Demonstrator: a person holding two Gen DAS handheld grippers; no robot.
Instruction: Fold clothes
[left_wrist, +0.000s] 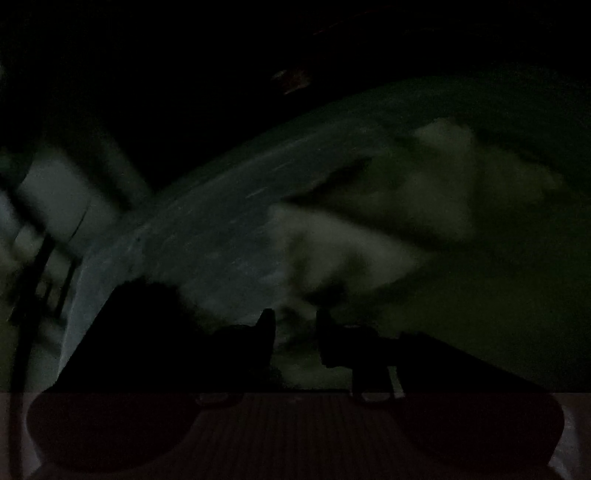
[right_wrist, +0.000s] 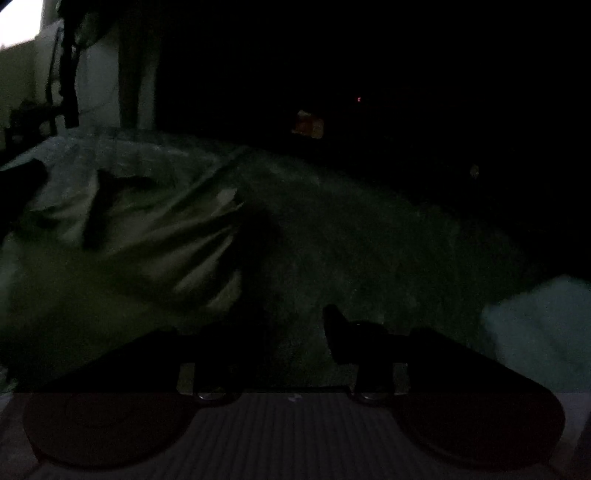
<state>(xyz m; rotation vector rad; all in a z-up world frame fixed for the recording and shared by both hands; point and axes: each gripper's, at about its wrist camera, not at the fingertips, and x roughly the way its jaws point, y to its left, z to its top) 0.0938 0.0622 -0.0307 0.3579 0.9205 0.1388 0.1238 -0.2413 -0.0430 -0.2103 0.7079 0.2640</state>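
Note:
Both views are very dark and blurred. In the left wrist view a pale crumpled garment (left_wrist: 406, 206) lies on a dull green-grey surface (left_wrist: 207, 236), reaching down to my left gripper (left_wrist: 295, 326). Its dark fingers (left_wrist: 267, 332) stand a narrow gap apart, and pale cloth shows through that gap; I cannot tell whether the cloth lies between them or beneath. In the right wrist view the same pale garment (right_wrist: 147, 229) is bunched in folds to the left. My right gripper (right_wrist: 295, 321) is open over the bare dark surface (right_wrist: 369, 258), with nothing between its fingers.
A pale soft shape (right_wrist: 546, 332) lies at the right edge. The surface's curved far edge (left_wrist: 122, 236) drops off at the left, with pale furniture or wall (left_wrist: 48, 192) beyond. A bright window patch (right_wrist: 18, 22) and a small orange object (right_wrist: 308, 123) show far off.

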